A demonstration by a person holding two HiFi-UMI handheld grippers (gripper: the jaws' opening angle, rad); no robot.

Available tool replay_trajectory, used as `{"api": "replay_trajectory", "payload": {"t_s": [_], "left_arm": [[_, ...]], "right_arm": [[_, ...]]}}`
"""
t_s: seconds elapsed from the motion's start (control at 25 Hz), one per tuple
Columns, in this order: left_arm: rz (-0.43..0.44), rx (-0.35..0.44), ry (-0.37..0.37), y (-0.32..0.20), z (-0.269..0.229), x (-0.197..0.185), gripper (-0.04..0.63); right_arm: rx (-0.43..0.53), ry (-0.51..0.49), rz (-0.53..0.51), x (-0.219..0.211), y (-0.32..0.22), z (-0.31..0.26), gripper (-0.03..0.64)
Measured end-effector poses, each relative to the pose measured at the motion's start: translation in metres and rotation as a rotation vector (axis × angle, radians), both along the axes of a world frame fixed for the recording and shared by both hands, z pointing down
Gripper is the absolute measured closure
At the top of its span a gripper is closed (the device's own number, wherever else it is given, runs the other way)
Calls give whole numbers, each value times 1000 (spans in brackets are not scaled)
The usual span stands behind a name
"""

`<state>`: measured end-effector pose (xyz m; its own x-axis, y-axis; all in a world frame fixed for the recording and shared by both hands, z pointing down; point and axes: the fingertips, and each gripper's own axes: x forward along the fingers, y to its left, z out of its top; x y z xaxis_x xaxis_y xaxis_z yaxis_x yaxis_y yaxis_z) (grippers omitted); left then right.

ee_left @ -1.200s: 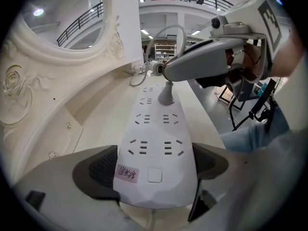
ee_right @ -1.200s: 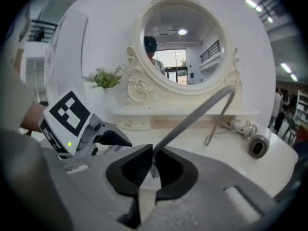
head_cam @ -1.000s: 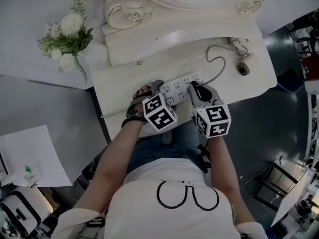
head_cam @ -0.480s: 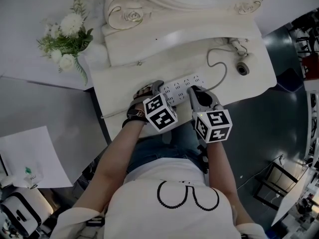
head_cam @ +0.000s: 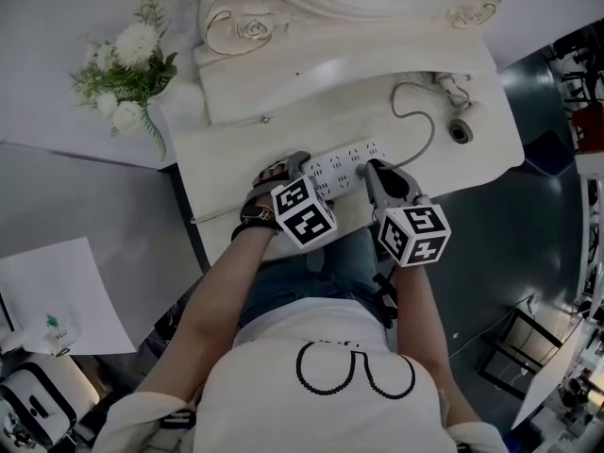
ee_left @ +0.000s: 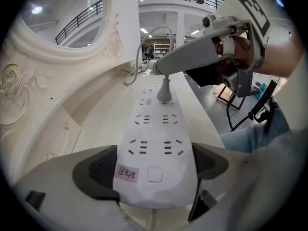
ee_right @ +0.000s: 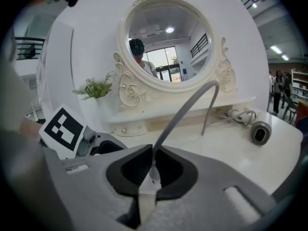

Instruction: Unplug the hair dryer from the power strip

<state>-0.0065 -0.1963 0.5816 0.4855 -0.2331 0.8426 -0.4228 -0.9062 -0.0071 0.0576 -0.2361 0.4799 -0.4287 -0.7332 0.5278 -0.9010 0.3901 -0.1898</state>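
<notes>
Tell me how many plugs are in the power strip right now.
1: a grey plug near the power strip's far end, pinched by the right gripper. The other sockets in view are empty; any behind that gripper may be hidden.

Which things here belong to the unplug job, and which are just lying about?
Job: strip, clamped in left tongs; plug, pinched by right tongs; cord; dryer.
Lying about: flowers; mirror; paper.
</notes>
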Motion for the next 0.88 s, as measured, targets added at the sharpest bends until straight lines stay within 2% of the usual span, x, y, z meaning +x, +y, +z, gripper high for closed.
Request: {"api": "replay_trajectory", "payload": {"t_s": [0.12,0.28,0.36,0.72,0.88], "left_arm": [[1,0,-1,1,0,0,130],[10,-1,-5,0,0,0,130],[10,-3,-7,1,1,0,130],[-3,10,19,1,-4,-1,129],[-23,-9,69,5,-17,-1,129]], "right_arm": [[26,7,14,0,7,-6,595],[178,-75,93,21,-10,-57,595],[203,-85,90,32,-22,-73,595],[142,-117,121,51,-30,-67,594],[90,-126,142,62,-36,-58,592]]}}
